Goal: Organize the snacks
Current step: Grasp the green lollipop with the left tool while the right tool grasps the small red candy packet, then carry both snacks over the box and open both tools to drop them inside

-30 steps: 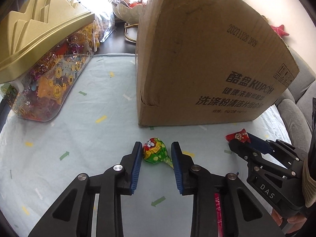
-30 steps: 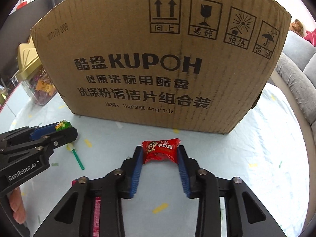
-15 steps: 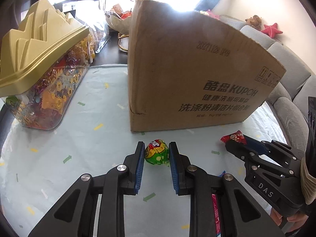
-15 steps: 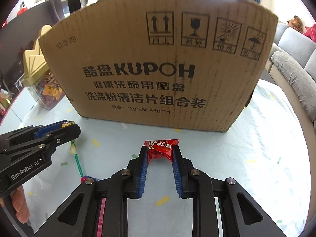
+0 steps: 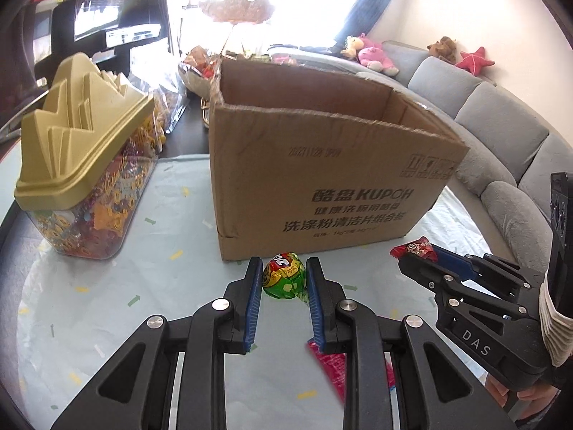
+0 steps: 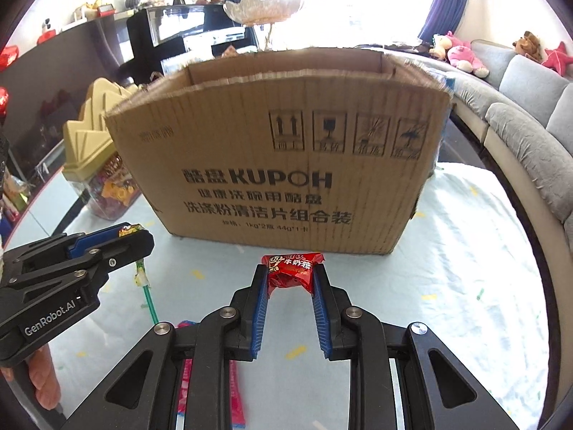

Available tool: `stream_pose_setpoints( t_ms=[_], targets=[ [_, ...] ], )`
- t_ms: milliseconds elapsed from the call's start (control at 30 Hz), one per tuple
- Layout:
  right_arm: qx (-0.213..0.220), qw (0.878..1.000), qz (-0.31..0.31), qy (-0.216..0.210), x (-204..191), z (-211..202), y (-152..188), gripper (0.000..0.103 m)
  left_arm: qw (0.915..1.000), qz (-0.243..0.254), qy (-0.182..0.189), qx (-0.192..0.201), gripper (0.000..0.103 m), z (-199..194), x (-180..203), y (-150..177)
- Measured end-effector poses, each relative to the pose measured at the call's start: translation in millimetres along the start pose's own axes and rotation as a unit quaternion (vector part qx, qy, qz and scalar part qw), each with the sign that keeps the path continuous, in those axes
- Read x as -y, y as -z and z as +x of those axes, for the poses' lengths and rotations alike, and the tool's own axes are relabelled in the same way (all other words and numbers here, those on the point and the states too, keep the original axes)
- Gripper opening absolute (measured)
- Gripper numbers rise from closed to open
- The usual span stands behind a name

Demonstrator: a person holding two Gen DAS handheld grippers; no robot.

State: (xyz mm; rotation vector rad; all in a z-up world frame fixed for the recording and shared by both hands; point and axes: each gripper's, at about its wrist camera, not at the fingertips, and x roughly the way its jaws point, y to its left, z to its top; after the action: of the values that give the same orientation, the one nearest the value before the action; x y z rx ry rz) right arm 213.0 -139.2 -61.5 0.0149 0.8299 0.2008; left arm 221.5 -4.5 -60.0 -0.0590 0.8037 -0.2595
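Note:
My left gripper point(image 5: 283, 272) is shut on a green-wrapped lollipop point(image 5: 284, 280), lifted off the cloth in front of the open cardboard box point(image 5: 322, 179). From the right wrist view the same gripper point(image 6: 138, 236) shows at the left, with the lollipop's green stick point(image 6: 148, 299) hanging below it. My right gripper point(image 6: 290, 272) is shut on a red wrapped candy point(image 6: 292, 272), also raised before the box point(image 6: 286, 165). In the left wrist view it point(image 5: 412, 254) holds the red candy point(image 5: 415, 250) at the right.
A clear candy jar point(image 5: 89, 208) with a gold stepped lid point(image 5: 78, 136) stands left of the box. A pink-red snack packet point(image 5: 333, 369) lies on the pale tablecloth point(image 5: 107, 304) under the grippers. A grey sofa point(image 5: 501, 136) curves along the right. A hand point(image 6: 41, 376) holds the left gripper.
Both grippers closed on their sweets and rose from the cloth. The box top and its open inside have come into view.

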Motion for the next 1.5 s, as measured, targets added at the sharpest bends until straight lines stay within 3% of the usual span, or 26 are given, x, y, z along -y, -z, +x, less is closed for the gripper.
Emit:
stream_pose_setpoints(
  t_ms=[433, 867, 1233, 1500],
  targets=[
    [0.058, 0.998, 0.002, -0.005, -3.0, -50.4, -15.5, 0.025, 0.9982, 0.019, 0.012, 0.056, 0.025, -44.5, 15.5, -17.7],
    [0.129, 0.992, -0.011, -0.005, -12.1, -92.3, -44.0, 0.025, 0.9912, 0.037, 0.011, 0.126, 0.025, -85.7, 28.2, -57.1],
    [0.157, 0.987, -0.022, 0.007, -9.3, -101.6, -81.6, 0.025, 0.9871, 0.039, 0.001, 0.155, 0.025, -90.4, 29.8, -96.6],
    [0.158, 0.987, -0.023, 0.019, -2.4, -88.4, -107.1, 0.025, 0.9884, 0.039, -0.006, 0.147, 0.025, -71.3, 22.8, -115.9]
  ],
)
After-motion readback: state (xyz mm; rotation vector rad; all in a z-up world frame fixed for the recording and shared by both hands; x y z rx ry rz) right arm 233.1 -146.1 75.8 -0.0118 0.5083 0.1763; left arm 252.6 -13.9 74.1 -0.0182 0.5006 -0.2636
